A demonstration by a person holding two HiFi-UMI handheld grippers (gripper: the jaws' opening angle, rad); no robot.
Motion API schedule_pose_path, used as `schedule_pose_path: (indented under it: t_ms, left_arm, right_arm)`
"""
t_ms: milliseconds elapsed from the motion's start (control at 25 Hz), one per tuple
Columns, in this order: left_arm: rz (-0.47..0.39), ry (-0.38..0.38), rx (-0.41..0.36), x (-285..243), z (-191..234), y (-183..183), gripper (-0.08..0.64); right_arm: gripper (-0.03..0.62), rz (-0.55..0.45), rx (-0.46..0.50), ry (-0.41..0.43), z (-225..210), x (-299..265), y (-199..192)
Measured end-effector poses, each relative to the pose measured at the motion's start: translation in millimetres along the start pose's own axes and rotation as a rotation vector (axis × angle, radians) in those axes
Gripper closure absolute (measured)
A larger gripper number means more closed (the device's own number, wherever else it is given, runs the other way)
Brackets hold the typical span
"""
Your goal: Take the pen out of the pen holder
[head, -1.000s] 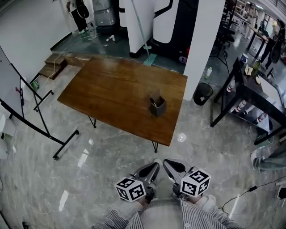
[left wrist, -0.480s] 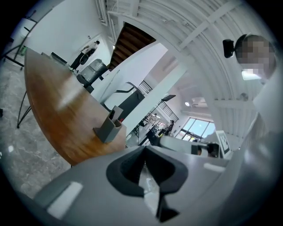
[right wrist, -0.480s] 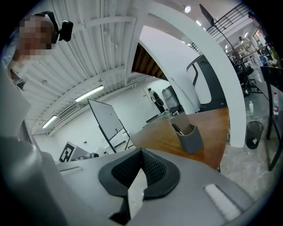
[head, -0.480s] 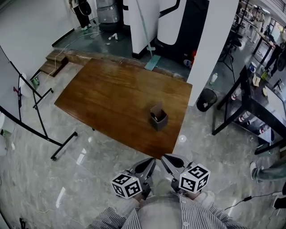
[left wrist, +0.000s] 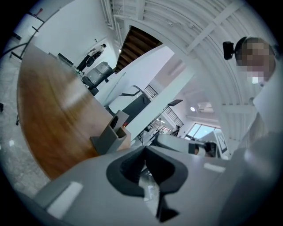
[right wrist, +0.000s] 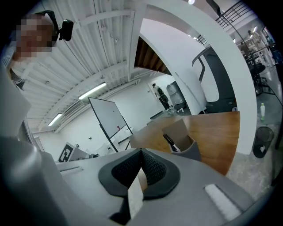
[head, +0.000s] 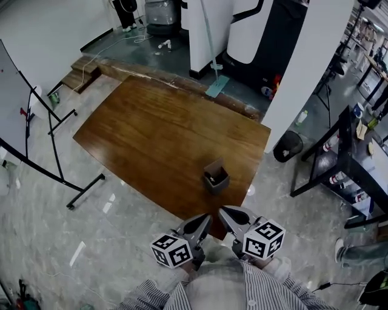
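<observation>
A grey pen holder (head: 215,175) stands near the front right corner of the brown wooden table (head: 151,133). A dark pen (right wrist: 170,141) stands inside the pen holder (right wrist: 182,140), also seen as the pen (left wrist: 114,122) in the holder (left wrist: 108,135) in the left gripper view. My left gripper (head: 208,218) and right gripper (head: 222,212) hover side by side just short of the table's near edge, both shut with nothing between the jaws. The holder lies a short way ahead of them.
A whiteboard on a wheeled stand (head: 24,121) is at the left. A black frame table (head: 351,163) with items and a black bin (head: 287,146) sit at the right. A white pillar (head: 309,66) rises behind the table's right corner. A person (head: 126,9) stands far back.
Both grippers and the view have moved forward toward the table; the pen holder is now closer to the jaws. Both grippers stayed shut.
</observation>
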State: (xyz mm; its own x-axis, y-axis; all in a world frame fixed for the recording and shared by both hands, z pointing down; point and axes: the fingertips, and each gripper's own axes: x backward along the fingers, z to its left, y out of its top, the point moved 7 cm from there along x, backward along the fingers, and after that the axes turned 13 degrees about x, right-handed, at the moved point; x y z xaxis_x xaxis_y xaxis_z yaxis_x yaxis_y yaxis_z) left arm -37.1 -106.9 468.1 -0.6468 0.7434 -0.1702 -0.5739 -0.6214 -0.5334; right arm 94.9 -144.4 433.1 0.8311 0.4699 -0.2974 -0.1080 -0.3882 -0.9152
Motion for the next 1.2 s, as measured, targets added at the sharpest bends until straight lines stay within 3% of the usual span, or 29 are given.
schedule_pose_path:
  t_ms: [680, 1200]
  left_arm:
    - [0.054, 0.005, 0.013, -16, 12, 26, 0.552]
    - [0.097, -0.021, 0.092, -16, 33, 36, 0.552]
  right_arm:
    - [0.592, 0.018, -0.049, -0.023, -19, -27, 7]
    - [0.592, -0.004, -0.074, -0.043, -20, -47, 9]
